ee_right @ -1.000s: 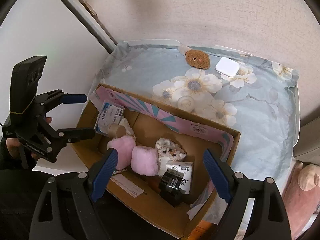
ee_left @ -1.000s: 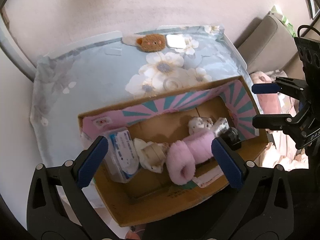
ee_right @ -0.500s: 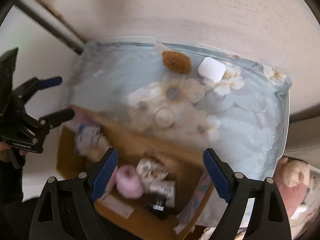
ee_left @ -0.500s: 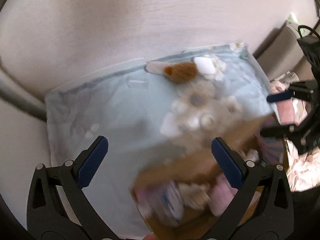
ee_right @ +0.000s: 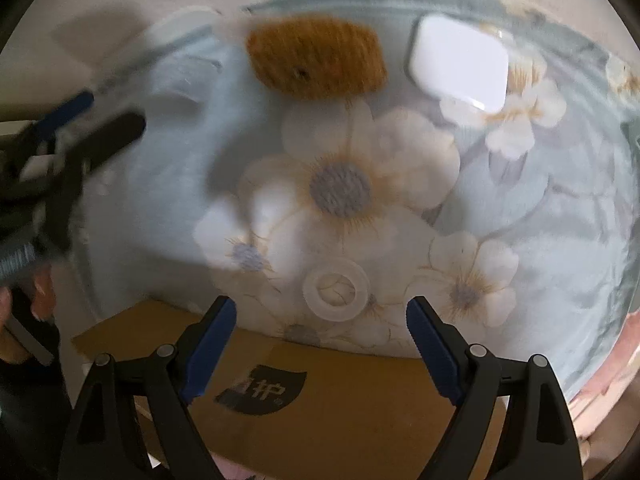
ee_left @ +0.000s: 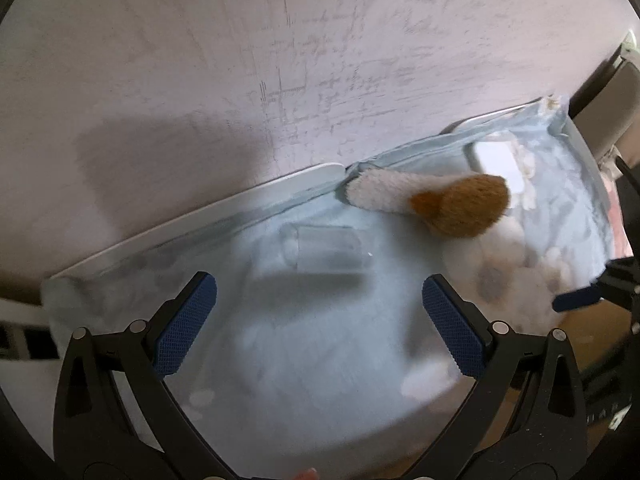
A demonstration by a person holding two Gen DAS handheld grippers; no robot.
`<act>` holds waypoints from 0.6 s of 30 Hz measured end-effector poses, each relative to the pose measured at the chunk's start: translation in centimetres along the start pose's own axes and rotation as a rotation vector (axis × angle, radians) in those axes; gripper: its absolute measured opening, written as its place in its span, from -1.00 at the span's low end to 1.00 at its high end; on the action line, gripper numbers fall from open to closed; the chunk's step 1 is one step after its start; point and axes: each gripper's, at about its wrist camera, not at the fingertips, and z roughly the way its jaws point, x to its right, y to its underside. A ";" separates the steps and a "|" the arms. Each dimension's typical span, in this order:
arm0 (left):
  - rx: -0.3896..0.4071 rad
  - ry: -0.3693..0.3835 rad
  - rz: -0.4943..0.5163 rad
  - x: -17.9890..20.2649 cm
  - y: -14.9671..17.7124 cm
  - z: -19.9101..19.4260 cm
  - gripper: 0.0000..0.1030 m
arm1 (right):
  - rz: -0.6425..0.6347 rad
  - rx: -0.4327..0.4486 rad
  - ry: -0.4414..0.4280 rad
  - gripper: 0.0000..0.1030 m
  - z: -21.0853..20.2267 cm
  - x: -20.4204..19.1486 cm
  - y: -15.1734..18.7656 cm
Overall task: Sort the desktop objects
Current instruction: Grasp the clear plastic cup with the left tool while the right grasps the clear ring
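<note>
Left gripper: my left gripper is wide open with nothing between its blue pads, and it hangs over the pale blue part of the cloth.
Right gripper: my right gripper also stands wide open and empty, above the far edge of the cardboard box.
Surface: the surface wears a light blue cloth printed with large white flowers, and its far edge runs along a pale wall.
Clear container: a small see-through container lies on its side on the cloth, just ahead of my left gripper and apart from its pads.
Plush toy: a brown and white plush toy lies near the far edge of the surface, to the right of the clear container. In the right wrist view only its brown part is plain.
White case: a rounded white case rests on the cloth beside the plush toy, on its right.
Ring: a pale translucent ring lies flat on the flower print, just ahead of my right gripper and between the lines of its two fingers, untouched.
Cardboard box: the brown cardboard box sits at the near edge, under my right gripper, with a dark printed mark on its flap.
Blur: both views are smeared, so fine detail is hard to read.
</note>
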 end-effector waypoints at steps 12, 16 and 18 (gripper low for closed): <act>-0.018 0.008 -0.002 -0.1 -0.6 2.9 0.47 | 0.005 -0.023 0.081 0.42 2.0 0.3 1.0; -0.043 0.026 -0.013 -0.2 -0.6 3.8 0.06 | 0.007 -0.026 0.088 0.07 2.5 0.5 1.3; -0.043 0.036 -0.027 -0.4 -0.5 3.9 -0.16 | 0.009 -0.029 0.095 -0.05 2.7 0.6 1.6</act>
